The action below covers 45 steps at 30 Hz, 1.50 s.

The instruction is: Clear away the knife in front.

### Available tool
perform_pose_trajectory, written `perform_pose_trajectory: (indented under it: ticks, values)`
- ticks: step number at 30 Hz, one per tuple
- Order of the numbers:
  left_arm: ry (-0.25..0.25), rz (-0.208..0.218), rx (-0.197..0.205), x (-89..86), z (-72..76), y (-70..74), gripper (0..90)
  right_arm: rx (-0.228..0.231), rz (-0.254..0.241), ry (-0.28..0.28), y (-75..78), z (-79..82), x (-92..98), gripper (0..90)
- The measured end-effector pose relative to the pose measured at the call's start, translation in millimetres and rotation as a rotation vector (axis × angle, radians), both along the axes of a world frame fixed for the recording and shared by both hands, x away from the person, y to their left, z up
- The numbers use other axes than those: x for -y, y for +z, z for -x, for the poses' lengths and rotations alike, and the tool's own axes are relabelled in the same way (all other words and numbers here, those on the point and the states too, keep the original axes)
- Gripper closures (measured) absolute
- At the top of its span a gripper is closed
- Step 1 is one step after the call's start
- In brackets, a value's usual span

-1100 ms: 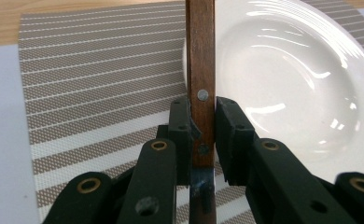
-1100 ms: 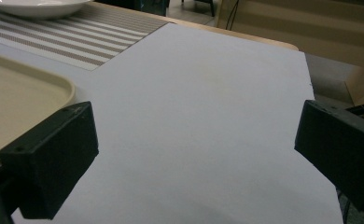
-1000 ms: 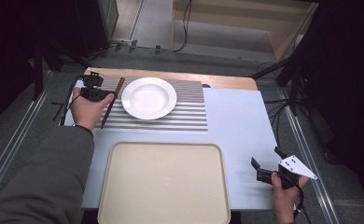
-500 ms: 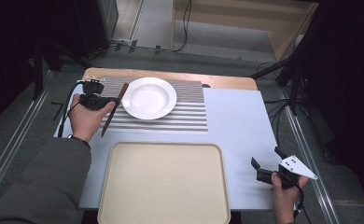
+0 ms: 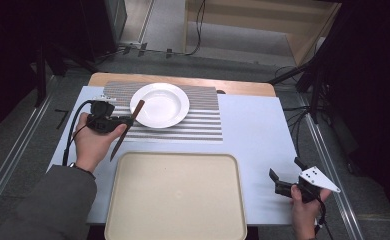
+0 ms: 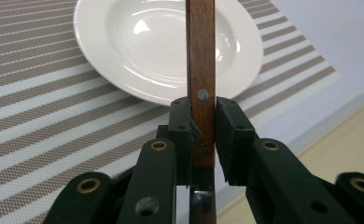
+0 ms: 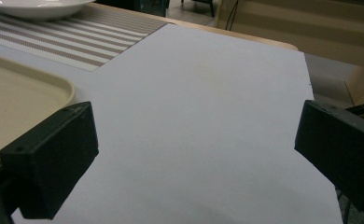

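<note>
Gripping a knife (image 5: 127, 129) by its wooden handle, the left gripper (image 5: 114, 122) sits at the left edge of the striped placemat (image 5: 203, 120), just beside the white plate (image 5: 159, 104). In the left gripper view the jaws press on both sides of the riveted brown handle (image 6: 201, 70), which runs up across the plate (image 6: 138, 42) and is cut off by the top edge; below the jaws a dark strip of blade is barely visible before the frame ends. From the high view the knife slants, handle end over the plate's rim, blade tip toward the beige tray (image 5: 175, 195), and whether the tip touches the table is hard to tell. The person's left hand (image 5: 93, 142) covers most of the gripper's body.

The right gripper (image 5: 288, 180) is held at the table's (image 5: 253, 130) near right corner, well apart from the tray, jaws spread wide with nothing between them. Its own view shows pale tabletop (image 7: 203, 116) between the two black pads, the tray's rounded corner (image 7: 26, 93) at left, and the plate's rim (image 7: 35, 7) cropped at the top.
</note>
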<state>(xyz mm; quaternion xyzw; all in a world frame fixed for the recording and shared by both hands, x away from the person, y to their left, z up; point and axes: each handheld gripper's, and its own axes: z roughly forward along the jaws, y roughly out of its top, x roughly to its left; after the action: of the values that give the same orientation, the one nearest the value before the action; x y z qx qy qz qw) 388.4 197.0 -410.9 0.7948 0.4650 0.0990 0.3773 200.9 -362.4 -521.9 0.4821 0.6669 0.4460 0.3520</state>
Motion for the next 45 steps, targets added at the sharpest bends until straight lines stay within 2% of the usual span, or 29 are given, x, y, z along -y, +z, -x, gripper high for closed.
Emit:
perform_pose_trajectory:
  ticks: [5, 9, 18, 29, 31, 45]
  values:
    - [-0.027, 0.008, 0.010, 5.3, 18.7, 2.1, 76.4, 0.000, -0.002, 0.000, 0.1, 0.1, 0.0, 0.0]
    - [-0.053, -0.007, 0.021, 10.5, 36.4, 1.4, 76.4, 0.001, -0.001, 0.001, 0.0, 0.1, 0.2, 0.0]
    - [-0.069, 0.013, 0.012, 9.6, 60.3, -3.7, 76.4, -0.004, 0.003, -0.001, 0.1, 0.2, -0.5, 0.0]
    - [-0.085, 0.029, -0.027, 6.6, 91.4, -24.1, 76.4, -0.004, 0.005, 0.000, 0.0, 0.1, -0.7, 0.0]
    - [-0.082, 0.049, -0.042, 4.9, 99.1, -31.0, 76.4, -0.005, 0.006, -0.001, 0.0, 0.2, -0.8, 0.0]
    - [-0.077, 0.078, -0.099, 4.0, 119.9, -58.0, 76.4, -0.007, 0.010, -0.005, -0.1, 0.1, -1.6, 0.0]
